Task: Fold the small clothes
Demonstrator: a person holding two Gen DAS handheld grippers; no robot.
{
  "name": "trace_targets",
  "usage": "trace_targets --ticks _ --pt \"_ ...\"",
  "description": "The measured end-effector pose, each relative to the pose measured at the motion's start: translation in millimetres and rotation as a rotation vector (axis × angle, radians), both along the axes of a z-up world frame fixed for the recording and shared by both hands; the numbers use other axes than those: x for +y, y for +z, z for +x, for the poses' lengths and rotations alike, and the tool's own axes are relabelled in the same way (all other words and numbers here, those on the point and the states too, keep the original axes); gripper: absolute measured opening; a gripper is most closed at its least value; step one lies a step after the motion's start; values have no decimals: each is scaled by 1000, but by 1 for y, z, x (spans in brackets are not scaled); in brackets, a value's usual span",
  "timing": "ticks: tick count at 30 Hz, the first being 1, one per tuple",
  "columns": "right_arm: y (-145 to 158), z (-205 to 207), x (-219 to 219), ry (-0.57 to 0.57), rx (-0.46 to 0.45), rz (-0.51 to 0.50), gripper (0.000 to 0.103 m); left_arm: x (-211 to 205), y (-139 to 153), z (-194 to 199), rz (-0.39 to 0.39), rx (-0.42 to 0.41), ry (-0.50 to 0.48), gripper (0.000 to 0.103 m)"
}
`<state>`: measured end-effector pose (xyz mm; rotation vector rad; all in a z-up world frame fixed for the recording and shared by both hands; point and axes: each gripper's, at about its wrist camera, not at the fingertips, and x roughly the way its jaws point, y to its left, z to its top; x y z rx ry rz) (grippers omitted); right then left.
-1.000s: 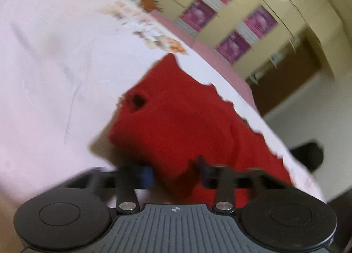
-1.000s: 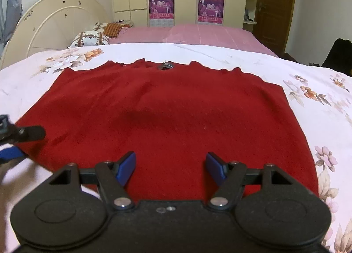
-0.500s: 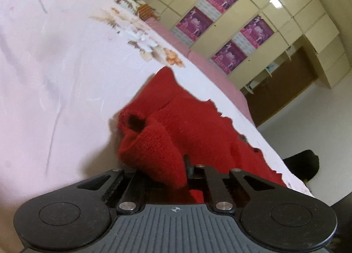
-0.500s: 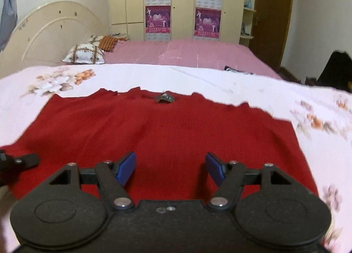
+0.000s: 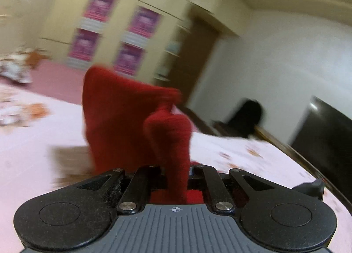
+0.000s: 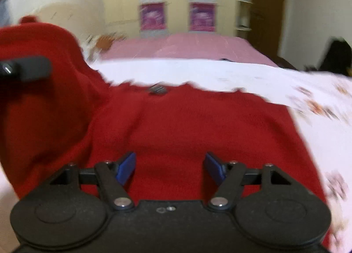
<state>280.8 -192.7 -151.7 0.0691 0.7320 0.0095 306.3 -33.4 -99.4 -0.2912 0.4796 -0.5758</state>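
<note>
A red knitted garment (image 6: 187, 125) lies spread on the floral bedspread (image 6: 253, 74). Its left side is lifted off the bed and hangs in a raised fold (image 6: 39, 103). My left gripper (image 5: 177, 178) is shut on that red garment (image 5: 123, 120), and a pinched ridge of cloth stands up between its fingers. The same gripper shows as a dark bar (image 6: 24, 69) at the left edge of the right wrist view. My right gripper (image 6: 169, 166) hovers open over the garment's near part, its blue pads (image 6: 126, 165) apart with nothing between them.
A pink bed (image 6: 187, 47) lies beyond the bedspread, pillows (image 6: 105, 40) at its left. Wardrobes with purple posters (image 6: 201, 16) line the far wall beside a brown door (image 6: 266, 8). A dark bag (image 5: 244, 118) and a black panel (image 5: 325, 134) stand at the right.
My left gripper closed on the garment's left edge, then rose and rolled, pulling that side up off the bed. The right gripper shifted slightly and stayed open.
</note>
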Motion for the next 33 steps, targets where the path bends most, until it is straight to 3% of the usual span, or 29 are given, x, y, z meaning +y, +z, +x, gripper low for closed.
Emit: trace_targets --ticks 5,8,12,13,14,16,19,22,28,33 --pt "19 -45 -81 -150 2 64 68 -75 -18 -2 48 68 -204 9" --pt "19 -72 -124 -235 26 87 69 -105 -50 -10 169 160 -269 10" --pt "16 -95 -151 -292 37 133 69 -111 -48 -28 281 108 -284 14" --pt "16 -98 -153 -293 28 159 70 -111 -40 -32 290 102 -292 32" --pt "18 -101 -153 -293 15 183 70 -109 -34 -37 290 100 -301 58" --pt "22 -100 -154 -287 -7 215 70 -102 -21 -47 294 59 -288 76" --pt "34 -96 -155 -266 -48 273 70 -88 -6 -62 287 25 -274 76" --pt "40 -92 -161 -251 -70 352 70 -59 1 -53 267 41 -175 76" --pt "13 -60 -146 -187 64 458 69 -22 -4 -15 279 95 21 76" --pt "-12 -38 -142 -199 107 578 64 -36 -28 -6 303 140 52 76"
